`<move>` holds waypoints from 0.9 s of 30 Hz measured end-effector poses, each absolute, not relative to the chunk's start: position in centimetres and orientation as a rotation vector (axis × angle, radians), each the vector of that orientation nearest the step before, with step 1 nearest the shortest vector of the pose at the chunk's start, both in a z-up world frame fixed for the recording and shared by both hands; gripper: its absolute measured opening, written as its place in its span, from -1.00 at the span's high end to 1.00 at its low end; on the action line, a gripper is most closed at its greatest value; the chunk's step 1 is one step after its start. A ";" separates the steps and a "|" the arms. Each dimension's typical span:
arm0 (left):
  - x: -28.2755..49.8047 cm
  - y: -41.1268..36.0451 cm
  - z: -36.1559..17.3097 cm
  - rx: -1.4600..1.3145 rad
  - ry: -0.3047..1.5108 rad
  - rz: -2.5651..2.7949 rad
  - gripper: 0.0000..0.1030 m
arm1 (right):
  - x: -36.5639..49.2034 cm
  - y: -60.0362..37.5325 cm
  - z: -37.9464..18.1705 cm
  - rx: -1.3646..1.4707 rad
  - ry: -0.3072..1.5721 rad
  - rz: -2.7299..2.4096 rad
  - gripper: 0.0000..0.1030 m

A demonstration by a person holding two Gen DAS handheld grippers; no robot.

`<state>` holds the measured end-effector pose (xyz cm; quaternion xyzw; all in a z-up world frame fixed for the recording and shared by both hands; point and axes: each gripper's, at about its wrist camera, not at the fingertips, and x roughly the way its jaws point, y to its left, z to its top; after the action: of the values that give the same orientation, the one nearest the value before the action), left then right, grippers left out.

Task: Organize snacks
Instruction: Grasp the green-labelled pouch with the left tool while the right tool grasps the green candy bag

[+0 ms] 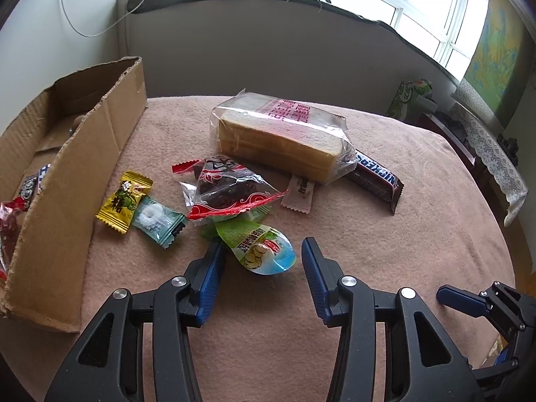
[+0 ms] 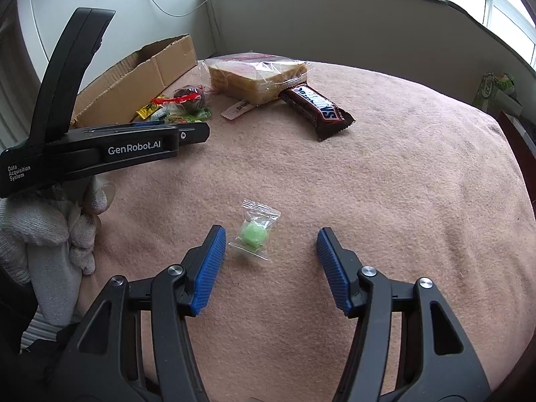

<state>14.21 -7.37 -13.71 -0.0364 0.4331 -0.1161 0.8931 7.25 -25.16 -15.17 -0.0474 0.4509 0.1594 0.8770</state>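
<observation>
My left gripper (image 1: 261, 251) is open around a green and blue snack pouch (image 1: 261, 248) on the pink blanket. Beyond it lie a red-trimmed date packet (image 1: 227, 192), a yellow candy (image 1: 125, 201), a mint candy (image 1: 155, 219), a bagged bread loaf (image 1: 281, 137) and a Snickers bar (image 1: 377, 179). A cardboard box (image 1: 77, 164) stands at the left with a few snacks inside. My right gripper (image 2: 269, 246) is open around a small green candy (image 2: 254, 232) in a clear wrapper. The left gripper's body (image 2: 100, 150) shows in the right wrist view.
A small white sachet (image 1: 298, 194) lies beside the bread. The blanket-covered table (image 2: 402, 201) drops off at the right. A green tissue box (image 1: 412, 97) and a lace-covered shelf (image 1: 485, 147) stand beyond it. A gloved hand (image 2: 50, 234) holds the left gripper.
</observation>
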 end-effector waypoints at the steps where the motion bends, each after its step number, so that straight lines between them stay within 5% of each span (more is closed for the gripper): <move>1: 14.2 -7.3 -13.7 -0.078 0.897 -0.239 0.29 | 7.3 -25.2 -15.2 -0.100 0.939 0.327 -0.02; 10: 14.0 -7.2 -13.7 -0.086 0.894 -0.262 0.41 | 7.8 -25.7 -15.4 -0.103 0.933 0.303 0.52; 27: 12.1 -5.9 -12.4 -0.124 0.860 -0.296 0.42 | 7.1 -26.3 -14.3 -0.050 0.912 0.316 0.54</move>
<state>12.11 -5.93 -12.40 -0.0600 0.4150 -0.1429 0.8965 7.08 -26.29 -14.31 -0.0239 0.4383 0.1518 0.8856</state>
